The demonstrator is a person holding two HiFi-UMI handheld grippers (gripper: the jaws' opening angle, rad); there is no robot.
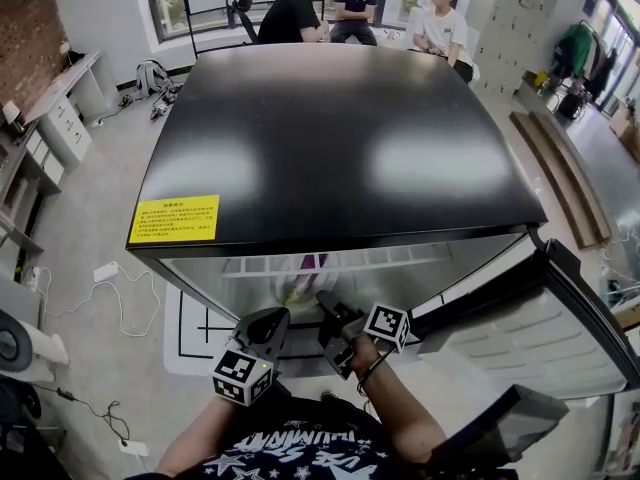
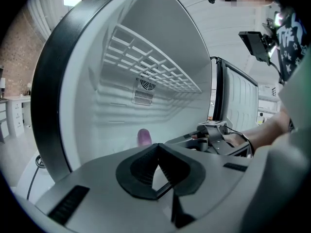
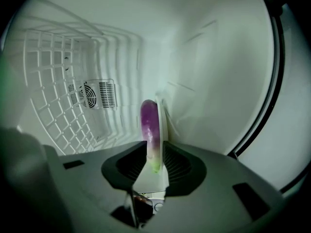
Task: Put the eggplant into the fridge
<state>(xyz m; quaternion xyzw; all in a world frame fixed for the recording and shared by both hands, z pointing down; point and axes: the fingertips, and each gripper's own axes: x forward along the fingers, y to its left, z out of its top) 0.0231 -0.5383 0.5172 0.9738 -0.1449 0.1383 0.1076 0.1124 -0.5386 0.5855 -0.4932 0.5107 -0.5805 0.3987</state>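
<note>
Sitting between the spread jaws of the right claw inside the fridge, the eggplant looks light, smooth, likely slippery; best pinched mid-body; the left claw is pressed together, empty.

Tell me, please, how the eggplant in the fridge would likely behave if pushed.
The eggplant looks slim and rounded, so it would probably roll sideways. Its smooth skin may slip against the pads of the right gripper. It juts out straight, so it seems stiff.
</note>
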